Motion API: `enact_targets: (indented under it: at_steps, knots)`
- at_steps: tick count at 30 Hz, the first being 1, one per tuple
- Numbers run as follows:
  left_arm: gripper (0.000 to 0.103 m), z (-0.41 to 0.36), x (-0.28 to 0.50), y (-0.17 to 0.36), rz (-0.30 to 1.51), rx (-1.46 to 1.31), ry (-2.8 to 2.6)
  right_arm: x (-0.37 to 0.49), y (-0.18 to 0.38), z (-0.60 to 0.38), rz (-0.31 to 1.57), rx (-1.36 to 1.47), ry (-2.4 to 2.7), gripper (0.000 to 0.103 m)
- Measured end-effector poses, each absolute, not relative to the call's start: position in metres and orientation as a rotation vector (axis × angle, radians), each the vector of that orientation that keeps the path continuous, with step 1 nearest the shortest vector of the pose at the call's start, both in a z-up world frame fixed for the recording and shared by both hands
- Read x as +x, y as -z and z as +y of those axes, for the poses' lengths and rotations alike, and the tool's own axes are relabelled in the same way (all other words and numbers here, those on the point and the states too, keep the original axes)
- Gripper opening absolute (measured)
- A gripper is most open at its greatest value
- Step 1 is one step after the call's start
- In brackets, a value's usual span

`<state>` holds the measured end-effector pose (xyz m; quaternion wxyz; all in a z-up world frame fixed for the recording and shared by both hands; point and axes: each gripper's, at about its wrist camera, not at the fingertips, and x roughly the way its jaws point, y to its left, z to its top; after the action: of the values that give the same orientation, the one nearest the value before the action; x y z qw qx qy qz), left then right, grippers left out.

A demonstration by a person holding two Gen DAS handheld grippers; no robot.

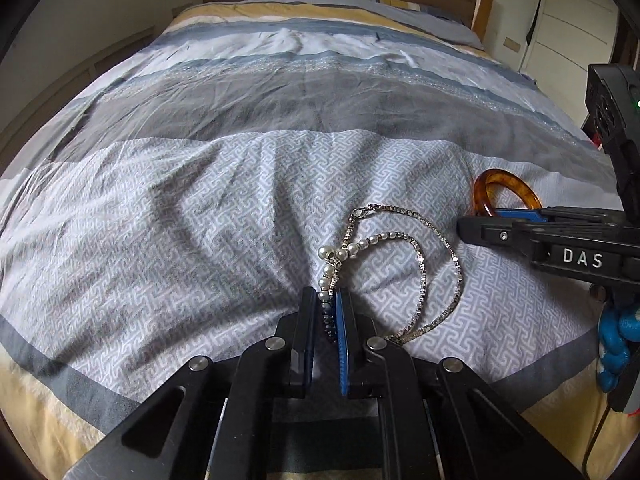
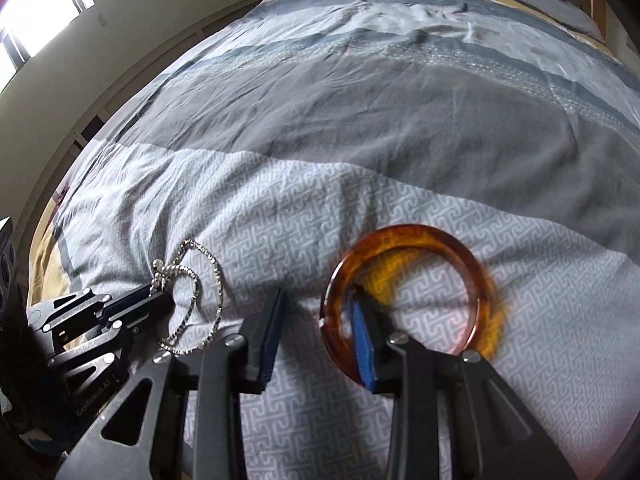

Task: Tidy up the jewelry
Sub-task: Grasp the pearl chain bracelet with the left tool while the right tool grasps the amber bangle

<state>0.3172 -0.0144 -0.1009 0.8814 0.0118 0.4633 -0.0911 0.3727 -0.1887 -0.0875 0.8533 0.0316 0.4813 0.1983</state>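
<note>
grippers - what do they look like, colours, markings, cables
Both are black two-finger linkage tools with silver pivot bolts and blue ribbed pads on the inner finger faces. The right gripper bears white "DAS" lettering on its side, with a boxy black body showing a green light, something blue behind it, and a thin dark cable below. The left gripper has faint "GenRobot.AI" lettering on its side.

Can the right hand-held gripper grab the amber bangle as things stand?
Probably yes. The right hand-held gripper is open, one finger already inside the bangle, its rim between the fingers. Nothing blocks it.
</note>
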Motion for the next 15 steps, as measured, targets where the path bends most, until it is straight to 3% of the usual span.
enact_targets:
  at_steps: [1,15]
  knots:
    - [0.009,-0.013,0.317,0.101,0.965,0.015,0.192,0.373,0.088,-0.192,1.01,0.09,-0.411,0.012]
    - [0.005,-0.015,0.289,0.075,0.941,-0.027,0.181,0.331,0.056,-0.213,0.925,0.301,-0.384,0.009]
